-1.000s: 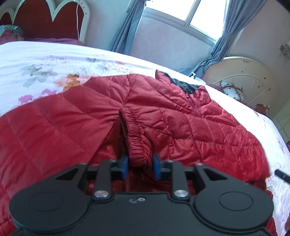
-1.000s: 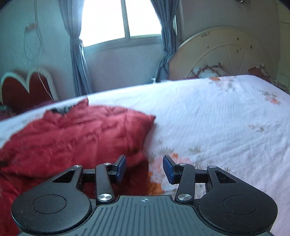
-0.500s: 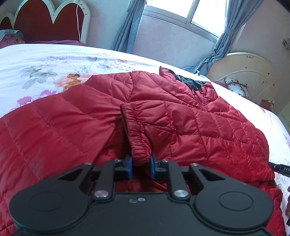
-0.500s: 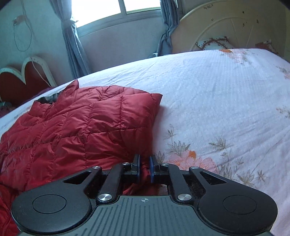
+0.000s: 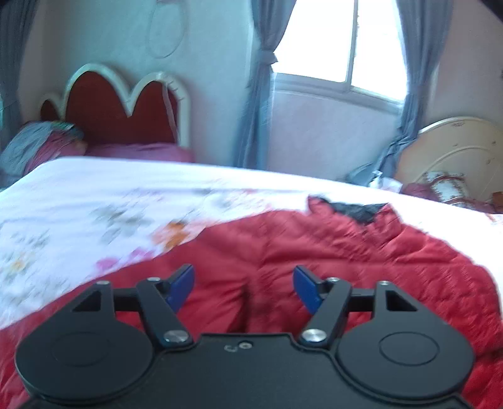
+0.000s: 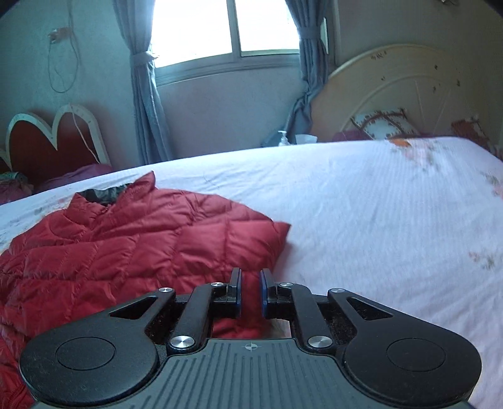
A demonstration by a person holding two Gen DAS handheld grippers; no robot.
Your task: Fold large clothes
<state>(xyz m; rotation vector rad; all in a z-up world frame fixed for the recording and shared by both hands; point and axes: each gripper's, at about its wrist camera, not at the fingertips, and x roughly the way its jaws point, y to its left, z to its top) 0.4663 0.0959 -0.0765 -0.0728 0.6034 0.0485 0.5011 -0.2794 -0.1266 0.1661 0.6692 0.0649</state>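
A red quilted puffer jacket lies spread on the bed, its dark lining showing at the collar. My left gripper is open above the jacket, with the sleeve cuff lying loose between and below the blue pads. In the right wrist view the same jacket lies to the left. My right gripper is shut on the jacket's right edge; red fabric shows between the pads.
The bed has a white floral sheet. A red heart-shaped headboard stands at the far left, a cream round headboard at the right, and a curtained window behind.
My left gripper has let go of the sleeve cuff, opened wide and lifted, tilting upward. My right gripper closed on the jacket's edge and stays shut.
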